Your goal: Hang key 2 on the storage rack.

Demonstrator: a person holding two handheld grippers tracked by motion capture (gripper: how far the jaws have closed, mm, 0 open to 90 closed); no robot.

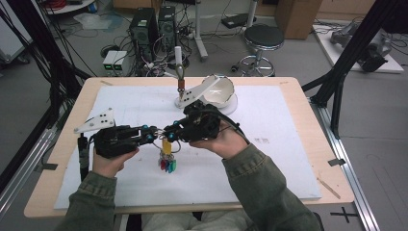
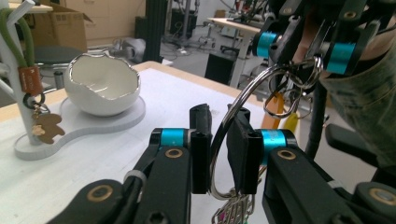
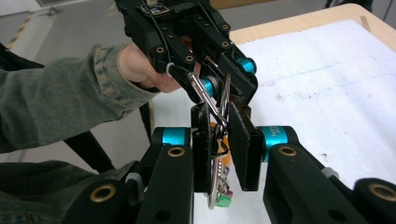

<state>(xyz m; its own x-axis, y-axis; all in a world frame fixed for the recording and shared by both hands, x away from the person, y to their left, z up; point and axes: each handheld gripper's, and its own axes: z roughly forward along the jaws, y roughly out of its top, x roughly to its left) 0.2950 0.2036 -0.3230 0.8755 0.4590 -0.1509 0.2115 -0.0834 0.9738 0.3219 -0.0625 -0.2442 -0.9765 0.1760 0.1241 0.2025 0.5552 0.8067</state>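
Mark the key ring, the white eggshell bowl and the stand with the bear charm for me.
key ring (image 2: 233, 116), left gripper view, on its wire arc above the jaws.
white eggshell bowl (image 2: 100, 84), left gripper view, inner wall.
stand (image 2: 14, 70), left gripper view, white post.
bear charm (image 2: 46, 128), left gripper view, body.

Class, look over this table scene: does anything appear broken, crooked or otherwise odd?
The white bowl on the white stand has a jagged, chipped-looking rim like a cracked eggshell; whether that is damage or design I cannot tell. Nothing looks spilled.

Two tools (image 1: 155, 133) (image 1: 172, 129) meeting over key bunch (image 1: 167, 161)
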